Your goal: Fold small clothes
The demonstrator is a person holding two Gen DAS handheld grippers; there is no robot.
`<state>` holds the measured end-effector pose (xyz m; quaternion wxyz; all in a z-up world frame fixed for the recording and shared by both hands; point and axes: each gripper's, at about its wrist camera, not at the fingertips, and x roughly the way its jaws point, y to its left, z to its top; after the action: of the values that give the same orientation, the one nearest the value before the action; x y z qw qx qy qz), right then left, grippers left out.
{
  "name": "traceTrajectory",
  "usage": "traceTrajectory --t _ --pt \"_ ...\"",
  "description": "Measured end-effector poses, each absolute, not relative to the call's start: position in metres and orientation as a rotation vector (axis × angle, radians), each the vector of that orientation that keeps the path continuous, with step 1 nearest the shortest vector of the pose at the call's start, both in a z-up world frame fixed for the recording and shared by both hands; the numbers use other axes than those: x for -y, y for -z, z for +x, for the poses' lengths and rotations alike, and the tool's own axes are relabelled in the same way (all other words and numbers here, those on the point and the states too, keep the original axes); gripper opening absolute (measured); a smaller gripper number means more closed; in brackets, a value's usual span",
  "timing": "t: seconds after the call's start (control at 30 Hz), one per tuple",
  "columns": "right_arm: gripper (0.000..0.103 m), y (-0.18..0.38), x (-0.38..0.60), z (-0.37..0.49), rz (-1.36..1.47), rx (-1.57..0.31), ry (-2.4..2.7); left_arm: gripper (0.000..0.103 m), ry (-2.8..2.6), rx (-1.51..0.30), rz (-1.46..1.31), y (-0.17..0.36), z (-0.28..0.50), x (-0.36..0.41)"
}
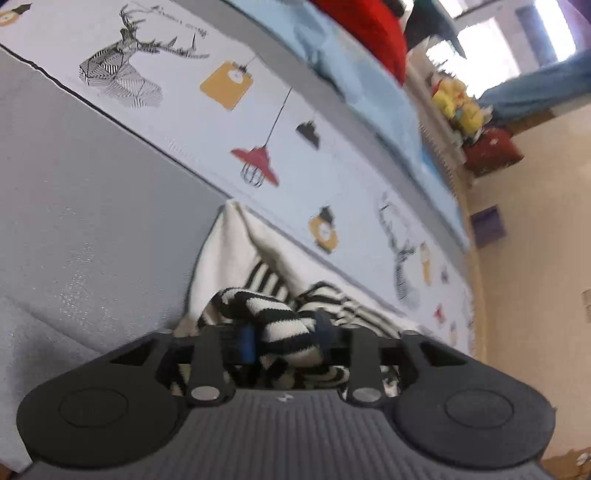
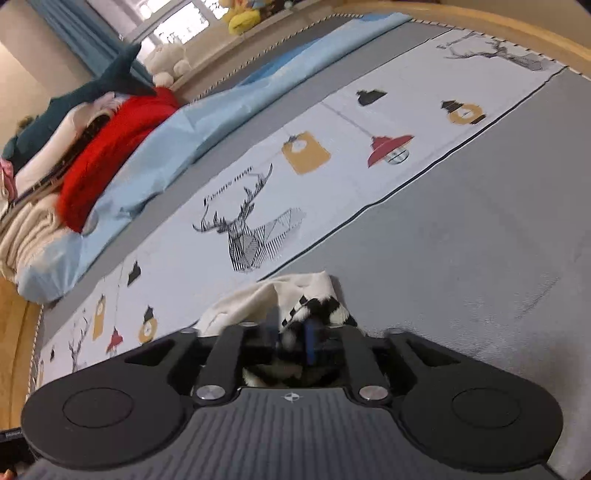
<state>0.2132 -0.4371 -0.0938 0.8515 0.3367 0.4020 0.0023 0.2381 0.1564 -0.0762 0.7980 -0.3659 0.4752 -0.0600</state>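
Note:
A small garment, cream with black and white stripes (image 1: pixel 236 266), lies bunched on the grey bed sheet (image 1: pixel 81 206). My left gripper (image 1: pixel 284 341) is shut on a rolled striped fold of it, low over the bed. In the right wrist view the same garment (image 2: pixel 295 291) shows as a cream and striped heap. My right gripper (image 2: pixel 295 345) is shut on its striped edge, close to the sheet. Most of the garment is hidden behind both gripper bodies.
A white printed band with deer heads and lamps (image 1: pixel 240 122) (image 2: pixel 251 229) runs along the bed beyond the garment. Further back lie a light blue quilt (image 2: pixel 207 122), a red cloth (image 2: pixel 114 155) and plush toys (image 2: pixel 74 99). A wooden bed rim (image 2: pixel 517 33) bounds the far side.

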Motion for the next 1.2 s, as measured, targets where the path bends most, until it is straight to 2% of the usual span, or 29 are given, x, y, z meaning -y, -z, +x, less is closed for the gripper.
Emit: traceTrajectory --t 0.03,0.07,0.3,0.43,0.7,1.0,1.03,1.1,1.13,1.17,1.2 --pt "0.04 0.091 0.44 0.208 0.717 -0.826 -0.007 0.072 0.127 -1.001 -0.799 0.074 0.234 -0.157" --pt "0.041 0.088 0.443 0.203 0.727 -0.802 -0.01 0.076 0.123 -0.989 -0.803 0.07 0.231 -0.158" --pt "0.041 0.082 0.445 0.178 0.749 -0.803 -0.082 0.075 0.208 -0.998 -0.719 0.056 0.216 -0.138" --pt "0.046 0.085 0.421 0.18 0.701 -0.872 -0.155 0.067 0.233 -1.035 -0.642 0.061 0.216 -0.117" --pt "0.05 0.095 0.373 0.204 0.657 -0.943 -0.211 0.065 0.216 -1.056 -0.628 0.078 0.232 -0.095" --pt "0.05 0.121 0.348 0.233 0.629 -1.032 -0.16 0.065 0.151 -1.1 -0.641 0.096 0.26 -0.083" --pt "0.05 0.122 0.348 0.235 0.627 -1.029 -0.154 0.062 0.136 -1.111 -0.635 0.099 0.264 -0.082" --pt "0.046 0.123 0.349 0.239 0.615 -1.027 -0.149 0.042 0.116 -1.137 -0.635 0.106 0.271 -0.081" --pt "0.029 0.123 0.349 0.24 0.607 -1.028 -0.147 0.023 0.11 -1.149 -0.631 0.108 0.275 -0.08" --pt "0.014 0.125 0.349 0.243 0.598 -1.035 -0.144 0.015 0.095 -1.159 -0.612 0.11 0.278 -0.08" --pt "0.012 0.125 0.349 0.245 0.59 -1.038 -0.138 0.014 0.086 -1.155 -0.602 0.109 0.28 -0.08"
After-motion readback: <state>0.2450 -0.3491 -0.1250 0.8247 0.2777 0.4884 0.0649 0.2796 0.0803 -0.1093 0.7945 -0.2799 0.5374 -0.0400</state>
